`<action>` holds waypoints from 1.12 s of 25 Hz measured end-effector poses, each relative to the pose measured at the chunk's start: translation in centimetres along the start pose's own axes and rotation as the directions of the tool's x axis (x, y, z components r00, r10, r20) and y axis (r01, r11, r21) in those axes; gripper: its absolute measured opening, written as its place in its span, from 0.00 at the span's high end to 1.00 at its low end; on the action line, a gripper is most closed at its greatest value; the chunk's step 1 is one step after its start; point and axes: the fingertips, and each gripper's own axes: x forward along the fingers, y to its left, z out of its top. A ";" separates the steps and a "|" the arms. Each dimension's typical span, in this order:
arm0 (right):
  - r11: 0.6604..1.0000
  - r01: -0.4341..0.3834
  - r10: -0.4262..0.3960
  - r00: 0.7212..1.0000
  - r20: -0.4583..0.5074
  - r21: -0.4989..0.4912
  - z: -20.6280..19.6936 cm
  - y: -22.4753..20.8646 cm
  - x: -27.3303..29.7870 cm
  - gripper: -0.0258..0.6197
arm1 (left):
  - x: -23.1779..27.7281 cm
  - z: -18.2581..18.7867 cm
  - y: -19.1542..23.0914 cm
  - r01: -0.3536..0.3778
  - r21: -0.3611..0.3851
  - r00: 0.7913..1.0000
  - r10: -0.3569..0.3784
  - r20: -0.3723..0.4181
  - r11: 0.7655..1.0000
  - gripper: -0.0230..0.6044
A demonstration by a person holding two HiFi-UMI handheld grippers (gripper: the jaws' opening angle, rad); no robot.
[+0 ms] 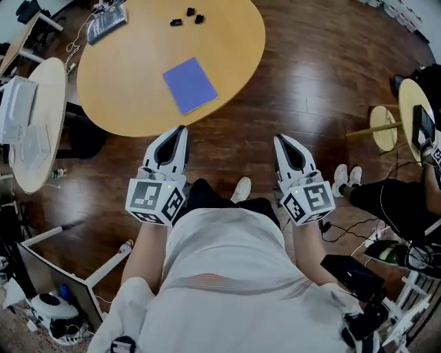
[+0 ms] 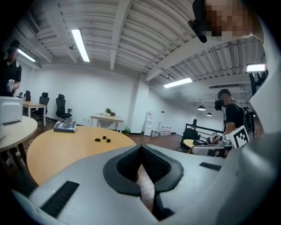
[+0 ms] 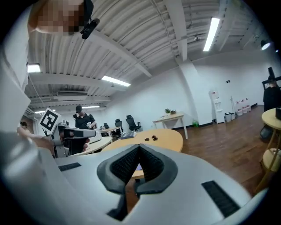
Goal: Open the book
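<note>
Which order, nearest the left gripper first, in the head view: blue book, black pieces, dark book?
From the left gripper:
1. blue book, just ahead.
2. black pieces, far side, centre.
3. dark book, far side, left.

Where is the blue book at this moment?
In the head view the blue book lies closed on the round wooden table, near the person's edge, just ahead of the left tongs.

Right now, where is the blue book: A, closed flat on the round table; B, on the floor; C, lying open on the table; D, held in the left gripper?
A: the blue book lies closed on the round table, apart from the left gripper and right gripper.
</note>
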 end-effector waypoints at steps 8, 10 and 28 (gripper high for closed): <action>0.984 -0.177 0.177 0.983 -0.047 0.008 -0.5 1.5 6.0 0.96 | -0.2 0.3 3.2 -0.142 -0.028 0.990 0.143 0.005 0.989 0.94; 0.980 -0.197 0.196 0.979 -0.051 -0.007 -0.3 2.1 7.3 0.96 | -0.2 0.3 4.3 -0.153 -0.037 0.988 0.153 0.014 0.988 0.94; 0.962 -0.231 0.216 0.970 -0.115 -0.145 3.3 7.8 20.7 0.96 | 3.3 2.2 17.1 -0.134 -0.091 0.990 0.137 0.034 0.987 0.94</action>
